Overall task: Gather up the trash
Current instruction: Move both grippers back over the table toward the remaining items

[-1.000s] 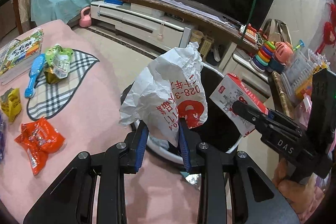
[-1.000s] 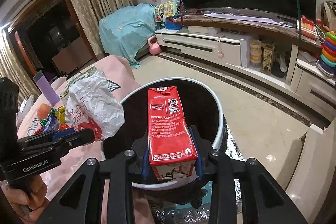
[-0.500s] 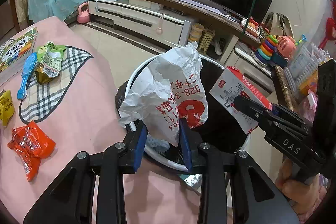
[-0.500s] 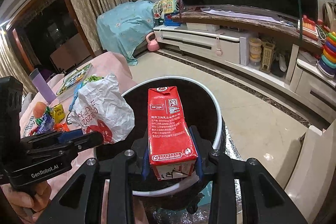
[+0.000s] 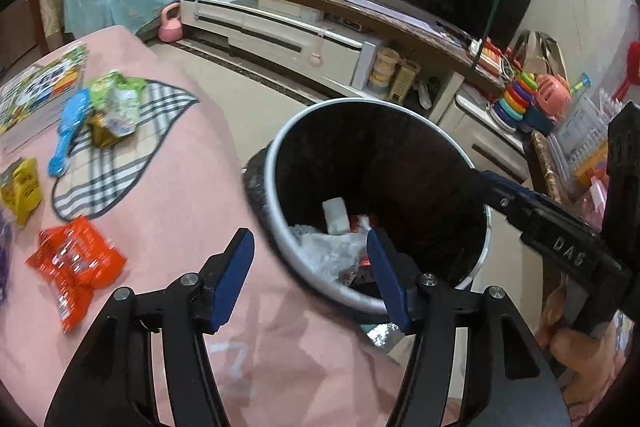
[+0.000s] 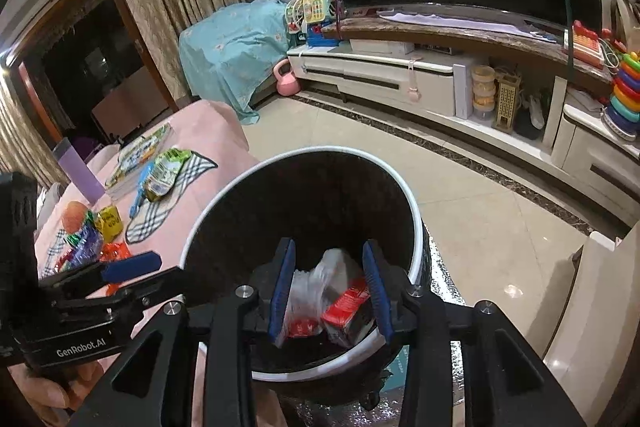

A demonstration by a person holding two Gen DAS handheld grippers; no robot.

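The round black bin with a white rim [image 5: 280, 227] [image 6: 414, 227] stands by the pink table's edge. The white bag [image 5: 328, 251] [image 6: 308, 291] and red carton [image 6: 346, 303] lie at its bottom. My left gripper [image 5: 310, 271] is open and empty over the bin's near rim. My right gripper [image 6: 328, 287] is open and empty above the bin mouth. On the table lie an orange wrapper [image 5: 76, 263], a yellow packet [image 5: 22, 187] and a green packet [image 5: 114, 107].
The pink table [image 5: 168, 227] also holds a checked cloth [image 5: 108, 167], a blue brush [image 5: 66, 135] and books [image 5: 36, 95]. A TV stand [image 6: 400, 75] and toys line the far wall. Tiled floor [image 6: 480, 211] lies beyond the bin.
Both grippers opened. The white bag and the red carton dropped from them into the bin.
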